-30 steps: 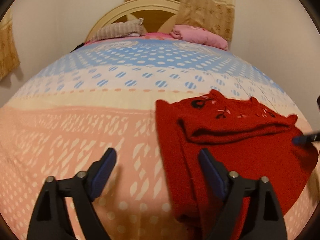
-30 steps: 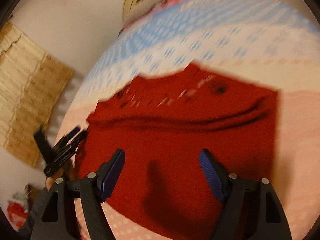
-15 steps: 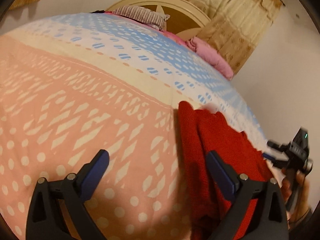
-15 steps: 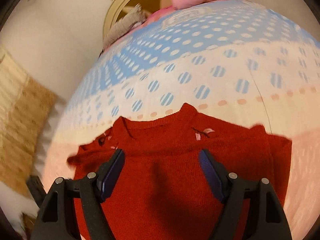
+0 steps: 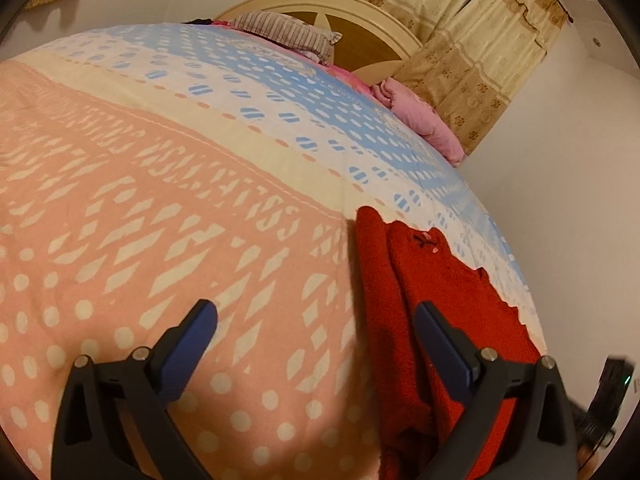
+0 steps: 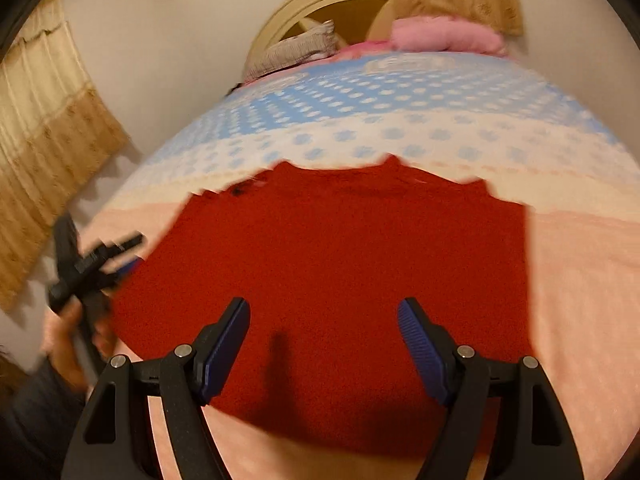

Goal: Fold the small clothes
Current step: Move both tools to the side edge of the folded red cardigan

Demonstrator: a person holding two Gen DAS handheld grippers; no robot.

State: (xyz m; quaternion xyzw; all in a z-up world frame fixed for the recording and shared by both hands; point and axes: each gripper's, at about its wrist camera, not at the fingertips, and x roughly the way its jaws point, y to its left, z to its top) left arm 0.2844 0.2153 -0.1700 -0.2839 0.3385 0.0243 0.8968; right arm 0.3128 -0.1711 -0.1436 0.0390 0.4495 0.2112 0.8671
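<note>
Both grippers hang above the bed [image 5: 160, 208] with jaws wide open, holding nothing. Left gripper [image 5: 316, 336] has the red sweater [image 5: 448, 296] at its right finger; right gripper [image 6: 324, 332] hovers over the sweater's middle, neckline pointing away from the jaws.

A bedspread [image 5: 168, 208] banded pink, cream and blue with pale dots spreads ahead of the tongs; far beyond them a striped pillow [image 5: 286, 34] and pink blanket [image 5: 420, 118] lie against a cream round headboard [image 5: 360, 8], with beige floral curtains [image 5: 476, 56] beyond to the right
</note>
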